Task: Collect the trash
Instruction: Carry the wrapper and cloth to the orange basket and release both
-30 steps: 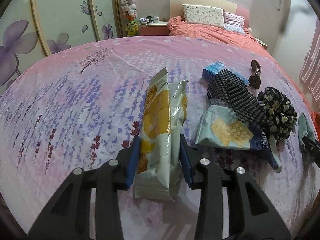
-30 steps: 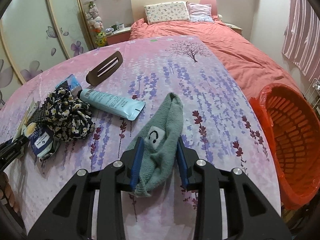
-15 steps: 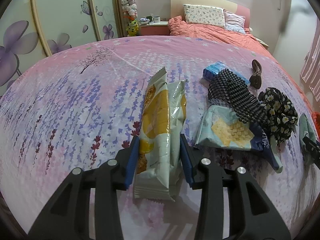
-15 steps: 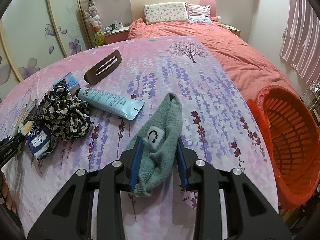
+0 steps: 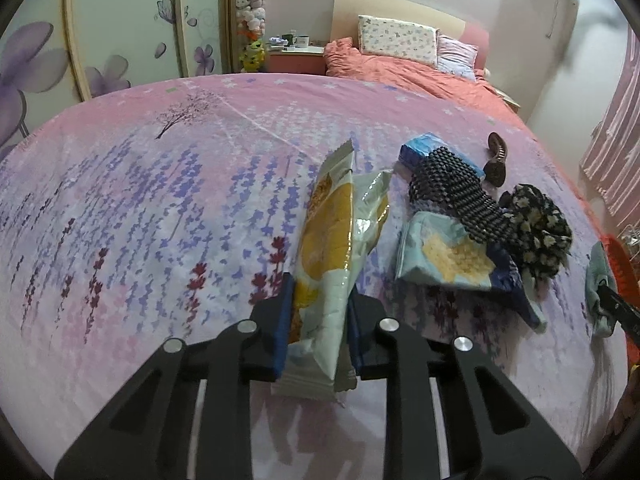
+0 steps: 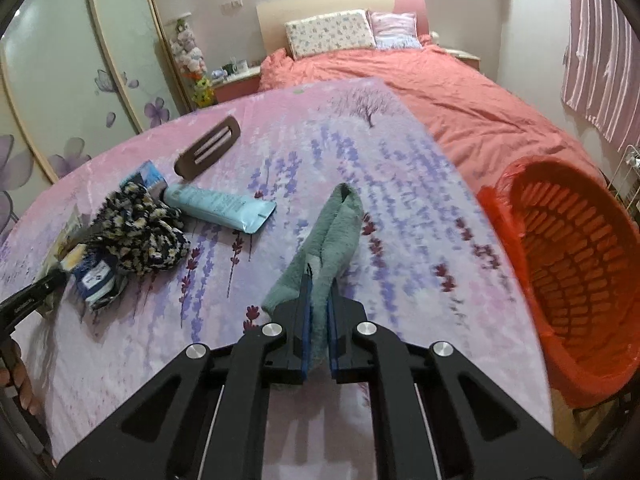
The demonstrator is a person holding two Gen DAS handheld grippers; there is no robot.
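The near end of the yellow-and-white snack wrapper (image 5: 332,248) is hidden between the blue pads of the left gripper (image 5: 318,320), whose jaws are closing on it and already pinch its sides; the far end lies out flat on the floral bedspread (image 5: 140,208). The right gripper (image 6: 318,332) is clamped tight on a green sock (image 6: 332,240), the cloth squeezed thin between the pads and its lower part lost behind the fingers. In the left view that same sock is only a sliver at the right edge. Beside the wrapper sits a cluttered heap: a pale blue cracker packet (image 5: 444,260) partly buried under a black studded strip (image 5: 456,192), which may be a mat or a brush, a blue packet (image 5: 420,148) behind it, and a black floral scrunchie (image 5: 540,232). A brown hair clip (image 6: 208,148) and a light blue tube (image 6: 224,208) lie farther up, the tube's cap tucked under the scrunchie. An orange basket (image 6: 576,264) stands off the right edge of the bedspread, cut by the frame. Beyond are a coral quilt (image 6: 420,92), pillows (image 6: 328,32), a wardrobe with purple flowers (image 5: 120,32) and a striped curtain (image 6: 600,60).
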